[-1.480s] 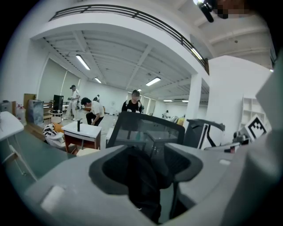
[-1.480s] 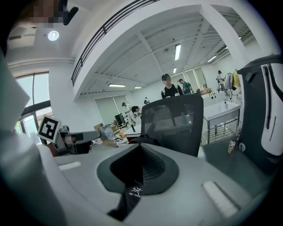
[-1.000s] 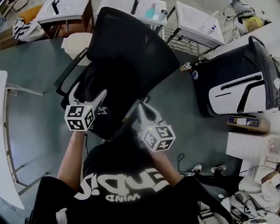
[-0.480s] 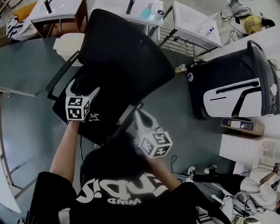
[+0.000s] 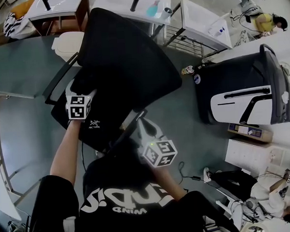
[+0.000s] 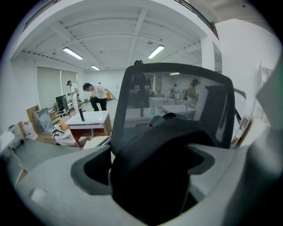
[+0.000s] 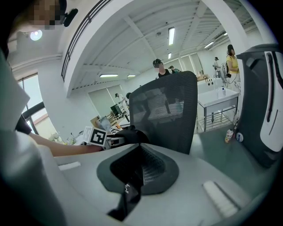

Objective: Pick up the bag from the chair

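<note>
Grey-green floor (image 5: 24, 71) spreads through the room, with white tables (image 5: 123, 1) at the far side and a large black and white case (image 5: 241, 92) at our right. Between them stands a black office chair (image 5: 131, 55) with a mesh back. The black bag (image 5: 103, 115) is on the seat of this chair, in front of the backrest, and a small white logo shows on its near part. We cannot tell whether it rests fully on the seat.

Our left gripper (image 5: 80, 90) is at the far, upper end of the bag. In the left gripper view its jaws press from both sides on a thick black fold of the bag, which fills the gap between them.

Our right gripper (image 5: 144, 128) is at the near right side of the chair, well apart from the left one. In the right gripper view its jaws are closed on a thin black strap (image 7: 129, 190) with tiny white print, and the strap hangs down out of them. Where this strap joins the bag, we cannot see.

A person (image 5: 267, 198) sits on the floor at the lower right.
</note>
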